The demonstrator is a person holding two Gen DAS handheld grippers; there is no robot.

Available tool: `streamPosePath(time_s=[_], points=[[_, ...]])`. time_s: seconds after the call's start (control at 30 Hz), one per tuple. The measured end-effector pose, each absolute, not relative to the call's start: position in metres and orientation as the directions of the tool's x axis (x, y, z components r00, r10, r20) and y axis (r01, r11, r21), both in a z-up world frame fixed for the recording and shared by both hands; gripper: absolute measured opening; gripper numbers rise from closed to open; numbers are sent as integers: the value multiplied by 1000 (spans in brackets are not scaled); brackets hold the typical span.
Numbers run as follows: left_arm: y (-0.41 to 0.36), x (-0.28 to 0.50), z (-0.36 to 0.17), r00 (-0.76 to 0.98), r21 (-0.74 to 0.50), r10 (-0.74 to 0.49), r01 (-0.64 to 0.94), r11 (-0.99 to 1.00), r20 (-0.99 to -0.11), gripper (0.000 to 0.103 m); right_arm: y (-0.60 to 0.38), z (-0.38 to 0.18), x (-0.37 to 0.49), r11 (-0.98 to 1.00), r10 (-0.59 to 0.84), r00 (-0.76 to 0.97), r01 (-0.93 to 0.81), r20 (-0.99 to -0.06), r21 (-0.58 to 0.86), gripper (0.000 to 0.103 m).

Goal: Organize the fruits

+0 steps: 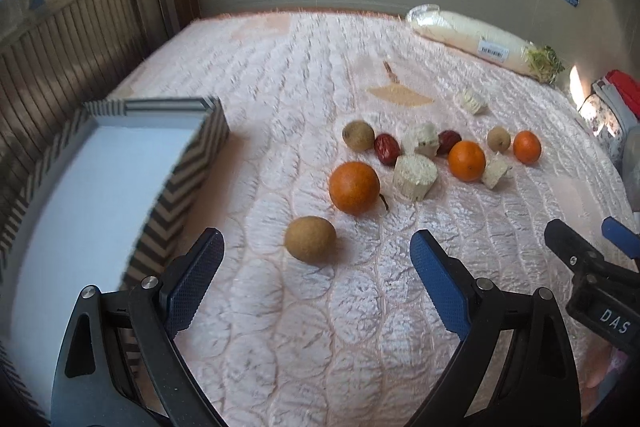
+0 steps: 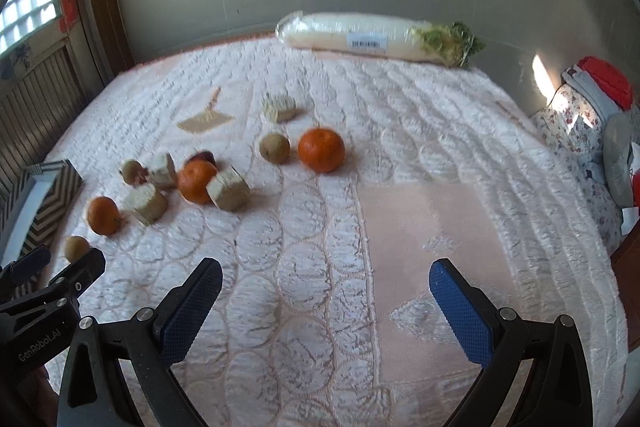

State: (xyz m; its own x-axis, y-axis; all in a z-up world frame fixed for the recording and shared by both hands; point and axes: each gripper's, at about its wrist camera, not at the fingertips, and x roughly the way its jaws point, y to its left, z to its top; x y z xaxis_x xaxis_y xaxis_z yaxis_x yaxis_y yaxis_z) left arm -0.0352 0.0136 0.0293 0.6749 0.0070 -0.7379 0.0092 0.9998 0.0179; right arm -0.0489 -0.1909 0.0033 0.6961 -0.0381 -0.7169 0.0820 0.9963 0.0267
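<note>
Striped box's [image 1: 188, 163] white interior, left view only.

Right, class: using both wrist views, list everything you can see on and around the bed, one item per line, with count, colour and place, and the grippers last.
oranges: three, orange, mid-bed among the scattered pile
brown round fruits: three, tan-brown, one nearest the left gripper, two further back
red dates: two, dark red, inside the pile
pale cut chunks: five, cream, four in the pile, one apart behind it
box: one, zigzag-striped sides, white inside, left of the fruits
wrapped radish: one, white with green top, far edge by the wall
bedspread: one, pink quilted, under everything
left gripper: open, blue pads, holding nothing
right gripper: open, blue pads, holding nothing
</note>
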Motion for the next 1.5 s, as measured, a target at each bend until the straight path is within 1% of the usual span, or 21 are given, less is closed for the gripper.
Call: streamPosePath(time_s=[0.17,0.27,0.33,0.6,0.97,1.5], points=[[17,-47,47,720,25,26,-12,1000,-694,95,-186,23,-67,997,-10,739,61,-674,51,103],[17,-51,52,706,49,45,-15,999,-707,95,-183,33,-74,997,-1,758,48,-652,55,103],[17,-55,53,701,40,32,-4,999,-713,95,-180,39,-79,998,0,770,40,-638,49,103],[21,-73,60,720,32,28,-8,999,-693,95,-171,51,-94,999,15,797,18,-604,50,103],[21,-75,62,718,18,3,13,1000,-696,95,-165,56,-100,999,26,806,-4,-592,39,103],[14,-64,52,691,-1,-29,40,999,-722,95,-167,46,-91,999,20,784,0,-621,32,103]])
